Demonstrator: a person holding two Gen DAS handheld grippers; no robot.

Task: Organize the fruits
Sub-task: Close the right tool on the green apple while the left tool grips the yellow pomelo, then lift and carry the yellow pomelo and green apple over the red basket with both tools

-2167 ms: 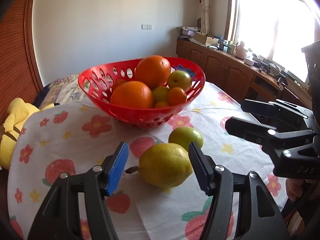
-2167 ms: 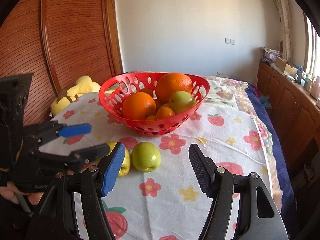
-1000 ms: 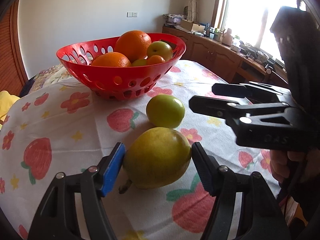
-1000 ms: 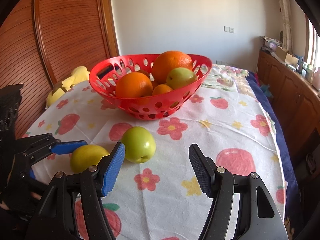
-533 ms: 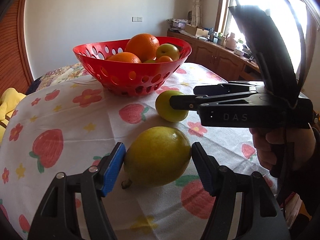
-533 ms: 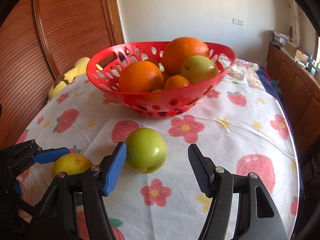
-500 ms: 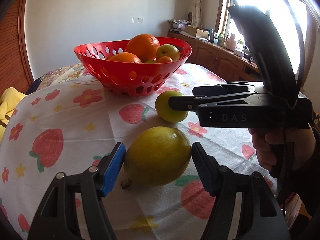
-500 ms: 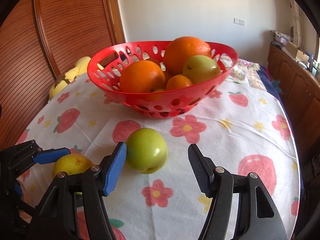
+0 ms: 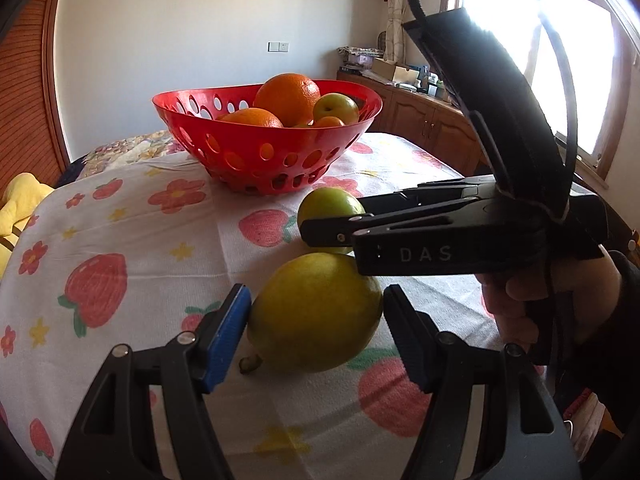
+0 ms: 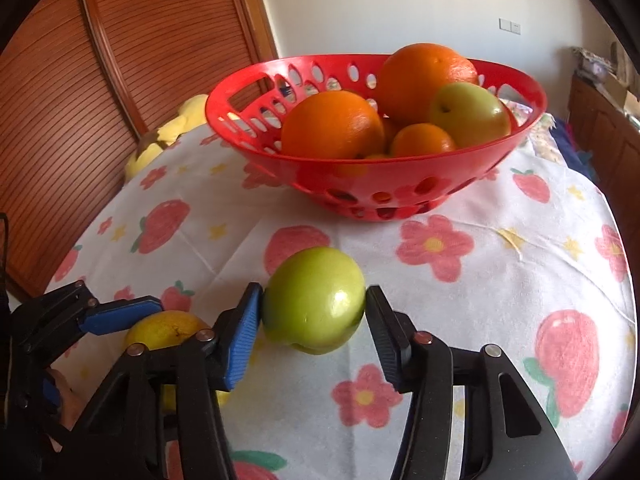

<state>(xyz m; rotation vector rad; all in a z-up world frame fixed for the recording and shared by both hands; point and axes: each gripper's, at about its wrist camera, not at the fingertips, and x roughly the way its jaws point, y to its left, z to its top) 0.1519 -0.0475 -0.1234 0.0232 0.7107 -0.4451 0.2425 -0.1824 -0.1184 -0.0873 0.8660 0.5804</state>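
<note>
A: Okay, your left gripper (image 9: 316, 320) — where is it?

B: Your fingers straddle the round yellow-green lemon (image 9: 314, 314) on the flower-and-strawberry tablecloth (image 9: 120, 240); both pads look in contact, clamped on it.

A: And your right gripper (image 10: 314, 316)?

B: Its blue pad (image 10: 242, 336) and black pad press the sides of the smooth green apple (image 10: 314, 300), closed on it, apple resting on the cloth just beside the lemon.

A: Basket?

B: Your red perforated plastic bowl (image 10: 400, 184) sits behind both, holding oranges and another green fruit.
</note>
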